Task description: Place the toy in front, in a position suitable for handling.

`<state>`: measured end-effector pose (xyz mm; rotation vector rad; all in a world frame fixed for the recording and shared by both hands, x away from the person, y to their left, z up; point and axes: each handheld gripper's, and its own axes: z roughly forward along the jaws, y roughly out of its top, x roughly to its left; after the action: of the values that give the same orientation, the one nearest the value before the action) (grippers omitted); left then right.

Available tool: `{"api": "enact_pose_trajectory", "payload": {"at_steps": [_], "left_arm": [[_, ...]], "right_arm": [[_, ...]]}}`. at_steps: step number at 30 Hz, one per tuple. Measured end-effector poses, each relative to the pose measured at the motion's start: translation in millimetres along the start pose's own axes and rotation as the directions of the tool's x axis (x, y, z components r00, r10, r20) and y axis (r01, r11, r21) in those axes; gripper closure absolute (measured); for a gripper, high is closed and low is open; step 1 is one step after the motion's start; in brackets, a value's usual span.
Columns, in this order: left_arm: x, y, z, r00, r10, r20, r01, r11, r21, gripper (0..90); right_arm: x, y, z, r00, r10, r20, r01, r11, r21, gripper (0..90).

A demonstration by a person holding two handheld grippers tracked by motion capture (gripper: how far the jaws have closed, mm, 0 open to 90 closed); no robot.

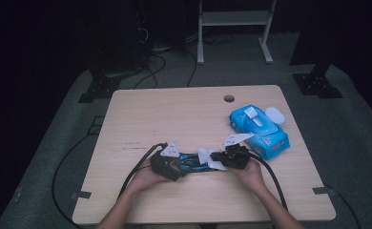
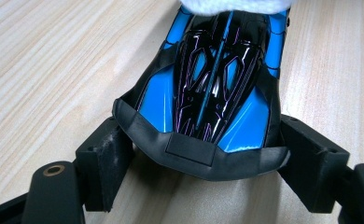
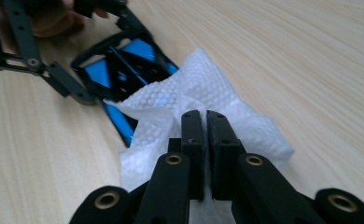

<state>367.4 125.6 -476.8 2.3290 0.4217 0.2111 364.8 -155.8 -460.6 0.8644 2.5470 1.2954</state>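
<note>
We clamp the toy car [image 2: 213, 88] at its rear in our left gripper [image 1: 167, 165], long axis left-right on the bench [image 1: 184, 119]; our right gripper [image 3: 203, 126], jaws pinching a wipe [image 3: 189, 93], rests on its right end.

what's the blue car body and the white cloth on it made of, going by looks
The toy car shell looks like hard glossy plastic: blue and black panels with sharp highlights and moulded ridges. Its dark rear rim is matte, perhaps softer plastic or rubber. The white wipe seems a thin non-woven fabric or paper, with an embossed dot pattern and soft crumpled folds.
</note>
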Motion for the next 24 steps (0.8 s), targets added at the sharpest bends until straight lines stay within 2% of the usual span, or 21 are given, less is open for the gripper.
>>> {"api": "enact_pose_trajectory", "payload": {"at_steps": [4, 8, 11, 13, 15, 17, 19, 21, 24], "left_arm": [[0.2, -1.7, -1.4, 1.0, -0.006, -0.003, 0.006, 1.0, 0.0, 23.3], [0.2, -3.3, -2.0, 0.9999, -0.014, -0.004, 0.014, 0.9998, -0.01, 24.1], [0.6, -3.2, -2.9, 0.9999, -0.015, -0.003, 0.015, 0.9999, -0.003, 24.1], [2.6, -3.6, -5.5, 0.9989, -0.047, 0.009, 0.047, 0.9989, -0.004, 20.3], [5.2, -4.8, -10.5, 0.9967, -0.077, 0.024, 0.078, 0.9966, -0.028, 19.4], [8.7, -5.4, -16.2, 0.9916, -0.121, 0.046, 0.123, 0.9904, -0.063, 17.7], [13.6, -6.3, -20.7, 0.9838, -0.166, 0.067, 0.171, 0.9814, -0.087, 17.8], [17.6, -7.1, -21.7, 0.9738, -0.205, 0.099, 0.214, 0.973, -0.087, 19.2], [20.7, -7.1, -18.1, 0.9613, -0.242, 0.131, 0.25, 0.9669, -0.051, 21.6]], "right_arm": [[8.3, 4.5, 3.7, 0.9992, -0.022, -0.034, 0.022, 1.0, -0.003, 86.0], [11.4, -0.9, -3.1, 0.9986, -0.015, -0.05, 0.015, 1.0, 0.005, 85.9], [13.9, -5.7, -5.6, 0.9987, -0.035, -0.036, 0.036, 0.999, 0.006, 85.9], [11.7, -7.1, -5.8, 0.9987, -0.031, -0.041, 0.031, 1.0, 0.001, 86.0], [11.1, -8.1, -4.8, 0.9988, -0.022, -0.044, 0.021, 1.0, -0.005, 86.0], [11.6, -8.9, -3.9, 0.9985, -0.032, -0.044, 0.031, 0.999, -0.011, 86.0], [11.8, -8.6, -3.6, 0.9982, -0.041, -0.042, 0.041, 0.999, -0.01, 86.0], [11.7, -8.7, -3.4, 0.9978, -0.051, -0.043, 0.051, 0.999, -0.009, 86.1], [12.2, -9.0, -3.4, 0.9973, -0.062, -0.041, 0.061, 0.998, -0.011, 86.1]]}}
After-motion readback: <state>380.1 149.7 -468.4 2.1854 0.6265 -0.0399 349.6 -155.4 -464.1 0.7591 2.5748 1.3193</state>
